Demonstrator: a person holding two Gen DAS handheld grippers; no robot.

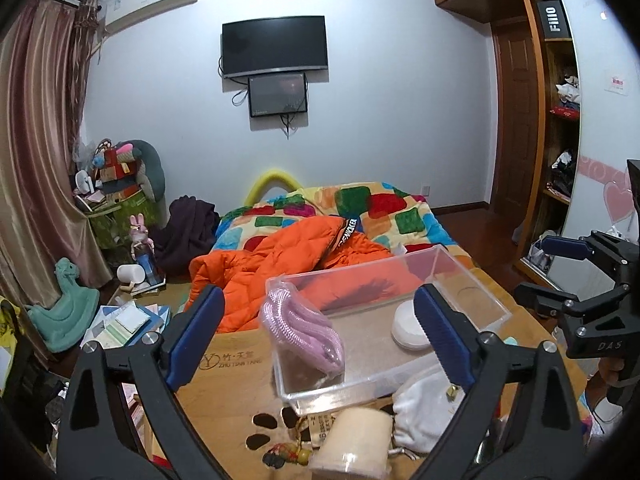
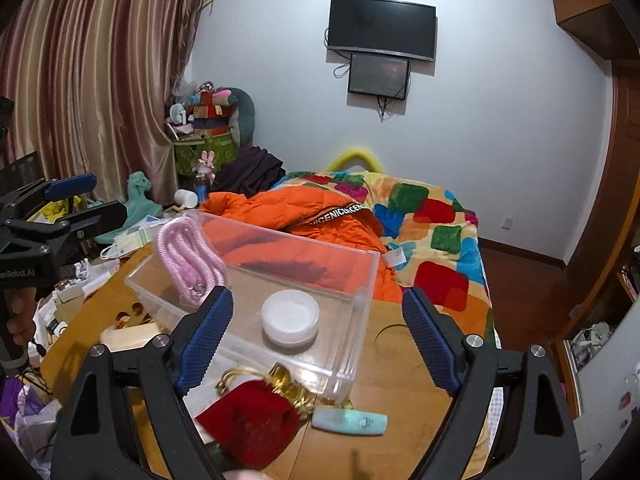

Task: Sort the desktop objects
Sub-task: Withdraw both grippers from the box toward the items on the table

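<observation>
A clear plastic box stands on the wooden table. A coiled pink cord hangs over its left wall, and a round white jar sits inside. My left gripper is open and empty above the box's near left corner. In front of it lie a cream roll and a white pouch. My right gripper is open and empty over the box's near side. A red velvet pouch and a mint tube lie below it.
A bed with an orange jacket and a patchwork blanket stands behind the table. Books and toys lie on the floor at the left. A wardrobe stands at the right.
</observation>
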